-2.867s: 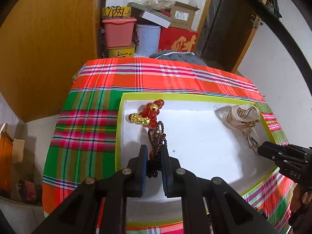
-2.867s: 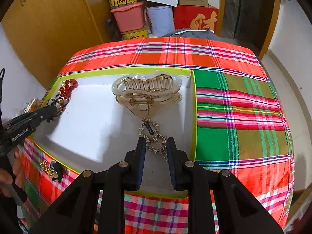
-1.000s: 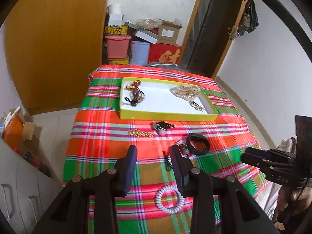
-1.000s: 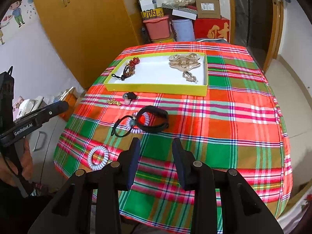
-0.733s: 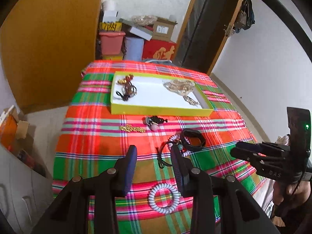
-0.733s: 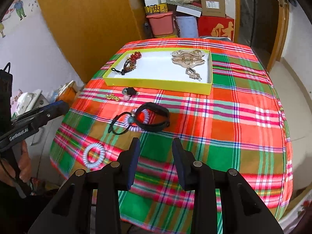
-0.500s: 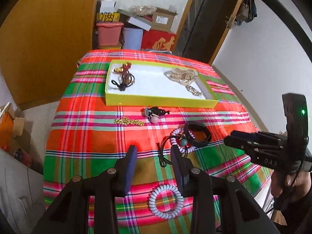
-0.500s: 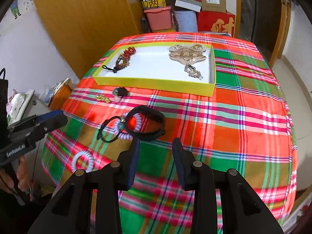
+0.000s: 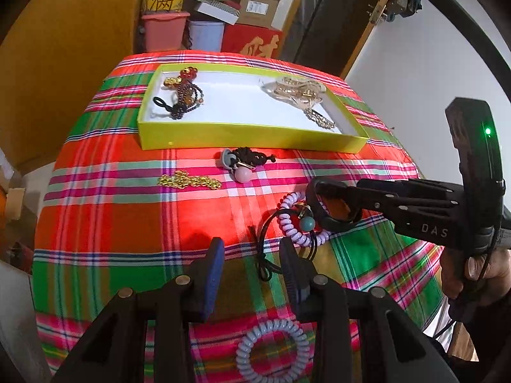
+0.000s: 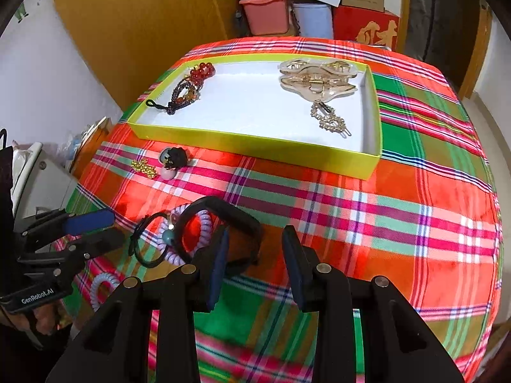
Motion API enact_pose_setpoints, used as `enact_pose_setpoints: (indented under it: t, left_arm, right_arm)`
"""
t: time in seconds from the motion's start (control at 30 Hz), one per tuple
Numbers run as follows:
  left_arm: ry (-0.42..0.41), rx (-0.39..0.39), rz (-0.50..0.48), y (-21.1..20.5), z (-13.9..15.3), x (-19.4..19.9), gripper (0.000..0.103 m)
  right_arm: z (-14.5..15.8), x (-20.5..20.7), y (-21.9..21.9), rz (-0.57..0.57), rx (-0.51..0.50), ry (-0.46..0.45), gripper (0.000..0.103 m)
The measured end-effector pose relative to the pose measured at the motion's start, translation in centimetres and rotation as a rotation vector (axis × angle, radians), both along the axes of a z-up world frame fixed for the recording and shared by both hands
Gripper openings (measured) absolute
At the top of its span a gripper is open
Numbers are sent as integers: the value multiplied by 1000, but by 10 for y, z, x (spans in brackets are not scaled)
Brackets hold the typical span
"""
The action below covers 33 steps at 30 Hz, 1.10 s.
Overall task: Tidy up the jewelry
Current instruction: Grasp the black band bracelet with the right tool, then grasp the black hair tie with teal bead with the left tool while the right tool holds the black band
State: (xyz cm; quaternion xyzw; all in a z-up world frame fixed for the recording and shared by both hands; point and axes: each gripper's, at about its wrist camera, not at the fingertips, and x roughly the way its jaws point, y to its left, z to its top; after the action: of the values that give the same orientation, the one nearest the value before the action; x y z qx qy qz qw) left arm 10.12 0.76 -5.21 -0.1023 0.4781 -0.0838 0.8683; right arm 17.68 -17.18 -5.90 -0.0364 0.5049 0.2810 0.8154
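Lighting: bright, even, diffuse | Shadows: soft and short under the yellow tray (image 9: 249,134) | Glare: sheen on red cloth bands of the surface (image 10: 415,198) | Distortion: strong fisheye curvature, dark corner vignette | Focus: sharp centrally, softer toward edges

From my feed I make out a woven plaid cloth (image 10: 399,210) with a slight sheen over the tabletop, a matt yellow paperboard tray (image 10: 255,143) lined white, a glossy translucent plastic claw clip (image 10: 316,78), shiny gold-metal beads (image 9: 188,180), smooth coiled plastic ties (image 9: 271,348), and matt black plastic tongs (image 10: 255,265).
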Motion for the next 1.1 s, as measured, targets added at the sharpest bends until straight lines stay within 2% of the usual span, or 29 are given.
enact_pose_setpoints:
  t: [0.23, 0.4, 0.53, 0.6, 0.7, 0.77, 1.1]
  left_arm:
    - [0, 19, -21, -8, -6, 7, 36]
    - [11, 41, -24, -13, -12, 9, 35]
    - [0, 69, -27, -18, -12, 9, 35]
    - [-5, 94, -31, -21, -12, 9, 33]
    - [-10, 141, -35, -25, -12, 8, 16]
    - [-7, 135, -39, -24, -12, 9, 7]
    - [-25, 119, -57, -28, -6, 5, 4]
  right_arm:
    - [-4, 4, 4, 13, -30, -11, 35]
    - [-7, -1, 6, 35, -32, -24, 16]
    - [-6, -6, 10, 54, -49, -53, 14]
    - [-6, -6, 9, 54, -43, -54, 13]
    - [-5, -6, 5, 44, -31, -54, 12]
    - [-4, -7, 2, 39, -25, -52, 11]
    - [-2, -11, -12, 7, -13, -46, 9]
